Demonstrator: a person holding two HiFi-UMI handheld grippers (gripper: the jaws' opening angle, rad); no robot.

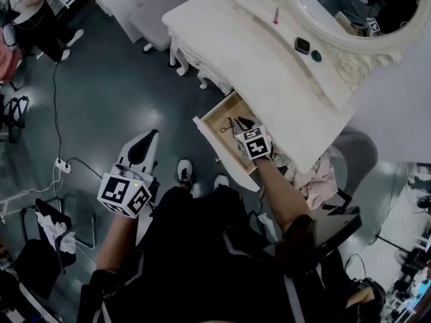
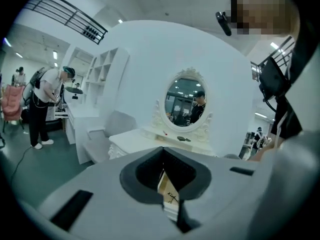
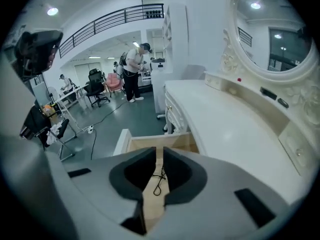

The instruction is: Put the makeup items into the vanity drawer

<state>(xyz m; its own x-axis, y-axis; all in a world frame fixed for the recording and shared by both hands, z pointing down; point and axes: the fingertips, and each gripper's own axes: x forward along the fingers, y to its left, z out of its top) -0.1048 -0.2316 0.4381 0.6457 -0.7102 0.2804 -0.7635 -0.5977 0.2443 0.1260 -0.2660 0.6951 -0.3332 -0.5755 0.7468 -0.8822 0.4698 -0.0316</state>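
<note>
Right gripper view alone shows right gripper [image 3: 160, 152] parted over drawer [image 3: 145, 144].

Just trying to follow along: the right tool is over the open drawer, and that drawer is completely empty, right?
Not empty. A thin black wiry item lies on the wooden bottom of the drawer, seen between the open jaws in the right gripper view. The right gripper is indeed over the open drawer.
</note>
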